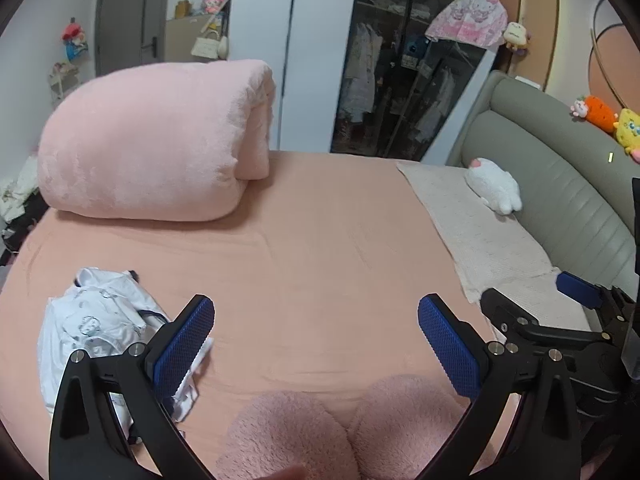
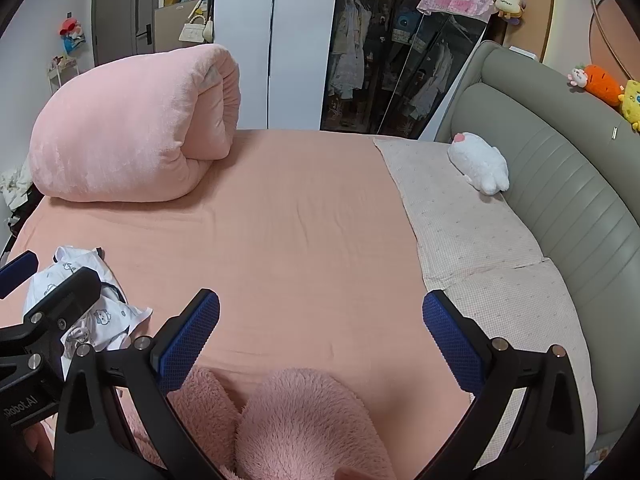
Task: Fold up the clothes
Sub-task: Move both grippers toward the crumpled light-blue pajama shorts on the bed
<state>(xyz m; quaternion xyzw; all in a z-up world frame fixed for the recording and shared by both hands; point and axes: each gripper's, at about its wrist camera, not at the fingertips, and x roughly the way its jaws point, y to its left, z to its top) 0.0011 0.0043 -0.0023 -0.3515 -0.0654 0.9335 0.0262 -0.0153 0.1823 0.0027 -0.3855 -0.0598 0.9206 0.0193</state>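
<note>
Both the left gripper (image 1: 316, 336) and right gripper (image 2: 320, 336) stood wide open and empty above the bed (image 1: 320, 240); the white garment (image 1: 100, 320) lay crumpled at the left, within reach.

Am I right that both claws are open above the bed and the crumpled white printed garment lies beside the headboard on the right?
Not quite. Both the left claw and right claw are open above the bed, but the white printed garment lies crumpled on the left, far from the headboard. The left wrist view shows it best.
</note>
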